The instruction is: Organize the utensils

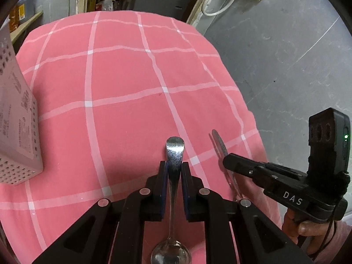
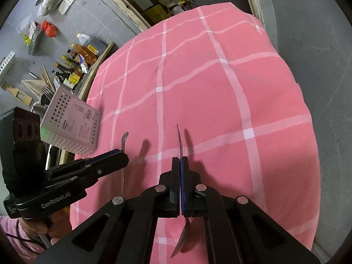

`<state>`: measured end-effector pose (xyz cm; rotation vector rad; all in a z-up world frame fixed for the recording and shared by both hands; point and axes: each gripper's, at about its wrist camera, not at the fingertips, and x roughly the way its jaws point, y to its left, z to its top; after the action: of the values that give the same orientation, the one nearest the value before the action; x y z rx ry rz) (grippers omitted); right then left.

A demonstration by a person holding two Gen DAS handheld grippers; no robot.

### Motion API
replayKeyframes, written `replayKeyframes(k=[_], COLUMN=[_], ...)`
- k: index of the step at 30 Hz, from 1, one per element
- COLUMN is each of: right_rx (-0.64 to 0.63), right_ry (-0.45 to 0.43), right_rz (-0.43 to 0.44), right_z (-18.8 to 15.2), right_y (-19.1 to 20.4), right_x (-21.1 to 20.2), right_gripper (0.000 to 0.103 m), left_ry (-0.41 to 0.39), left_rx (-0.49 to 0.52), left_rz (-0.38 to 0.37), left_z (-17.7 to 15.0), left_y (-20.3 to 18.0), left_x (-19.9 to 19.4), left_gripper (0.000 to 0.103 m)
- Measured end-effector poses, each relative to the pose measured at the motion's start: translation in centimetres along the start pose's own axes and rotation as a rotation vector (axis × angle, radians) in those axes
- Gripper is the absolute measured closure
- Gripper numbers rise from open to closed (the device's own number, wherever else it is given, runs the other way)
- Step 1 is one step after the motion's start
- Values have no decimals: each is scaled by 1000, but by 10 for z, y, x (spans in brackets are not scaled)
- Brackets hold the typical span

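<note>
Left wrist: spoon (image 1: 173, 176) between tongs (image 1: 174, 169)

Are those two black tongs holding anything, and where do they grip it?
Left tongs clamp a spoon by its handle. Right tongs pinch a second utensil along its thin handle.

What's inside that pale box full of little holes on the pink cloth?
In the right wrist view, fork tines and a dark handle poke out of the perforated box. Everything lower inside is hidden by its walls, so a count isn't possible. The left wrist view shows only its outside.
</note>
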<state>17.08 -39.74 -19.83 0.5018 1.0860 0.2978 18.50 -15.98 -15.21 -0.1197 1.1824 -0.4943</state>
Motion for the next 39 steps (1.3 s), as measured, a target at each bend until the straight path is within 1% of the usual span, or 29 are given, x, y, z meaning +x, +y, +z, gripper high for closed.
replayKeyframes(k=[3,10,13,15,16,19,20,22,25,28,34,39], right_rx=[-4,-19,-25,-20,-17,-1,4,16,37,55,47,25], right_ry=[-15,-52,-47,-46,-47,-59,-64,-76,-91,-106,-154,-180], right_rz=[9,30,29,22,15,-5,-10,-19,-27,-23,20,52], right_z=[-2,-7,-11,-13,-14,-14,-14,-15,-17,-18,-19,-16], right_y=[4,10,13,13,13,8,7,2,-5,-9,-4,6], right_x=[-4,-11,-10,-10,-10,-15,-17,-22,-28,-32,-39,-41], right_gripper=[102,102,102,102,102,102,102,102,102,102,102,102], left_ry=[-26,-97,-107,-91,-70,28,49,75,79,52,-49,-134], left_rx=[-9,11,20,27,26,11,1,-10,16,40,42,50], left_rz=[-14,-24,-35,-31,-31,-6,-1,-2,-10,-21,-43,-39], left_z=[-4,-11,-13,-14,-14,-7,-5,-2,-1,-3,-5,-6], left_y=[2,3,1,0,0,2,3,3,-3,-10,-15,-14], left_x=[-9,-31,-30,-29,-26,-6,-1,7,9,5,-15,-33], left_gripper=[92,92,92,92,92,92,92,92,92,92,92,92])
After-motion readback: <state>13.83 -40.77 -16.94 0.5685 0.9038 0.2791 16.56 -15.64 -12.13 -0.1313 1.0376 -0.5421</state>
